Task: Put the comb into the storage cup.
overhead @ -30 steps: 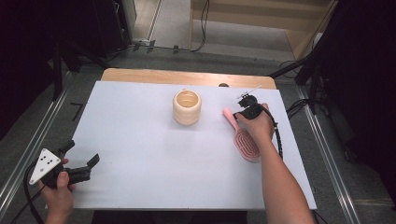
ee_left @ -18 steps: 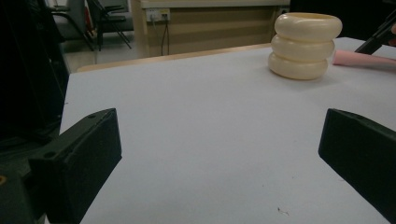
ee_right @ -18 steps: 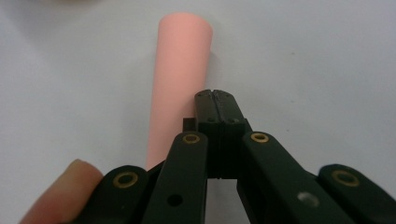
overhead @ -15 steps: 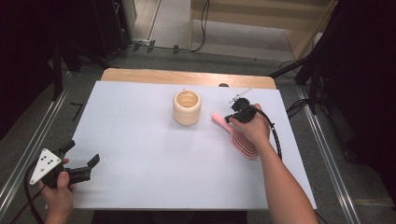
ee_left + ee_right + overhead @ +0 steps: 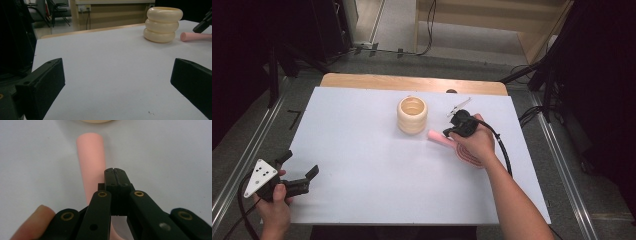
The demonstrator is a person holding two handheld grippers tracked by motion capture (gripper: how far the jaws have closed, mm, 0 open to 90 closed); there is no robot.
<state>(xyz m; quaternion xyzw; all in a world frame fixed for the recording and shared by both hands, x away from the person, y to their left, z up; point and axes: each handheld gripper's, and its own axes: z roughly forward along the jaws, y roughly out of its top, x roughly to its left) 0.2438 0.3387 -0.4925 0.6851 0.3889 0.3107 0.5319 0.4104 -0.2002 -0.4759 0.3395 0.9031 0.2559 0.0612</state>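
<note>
Hovering just over the pink handle (image 5: 438, 139) of a hairbrush, the right tongs (image 5: 451, 131) sit with their two black jaws pressed together, nothing between them, as the right gripper view shows: the closed tips (image 5: 116, 173) lie over the handle's (image 5: 90, 160) right edge, and whether they touch it cannot be told. The hairbrush lies flat on the white worktop (image 5: 362, 145) in its right half, closer to the far edge than the near one, with the handle end pointing toward a cream ribbed cup (image 5: 412, 114) that stands upright just beside it; the round pink brush head (image 5: 467, 156) is mostly covered by the person's right hand (image 5: 476, 143). From the left gripper view the cup (image 5: 162, 24) reads as three stacked rings, and the handle end (image 5: 195, 36) lies near its base, apart from it. At the near left corner of the worktop, the left hand (image 5: 274, 207) holds the left tongs (image 5: 304, 179) low over the surface with the jaws wide apart and empty, well apart from the cup and brush. A thin metal clip (image 5: 459, 105) rests on the worktop near the far edge, just beyond the right tongs.
</note>
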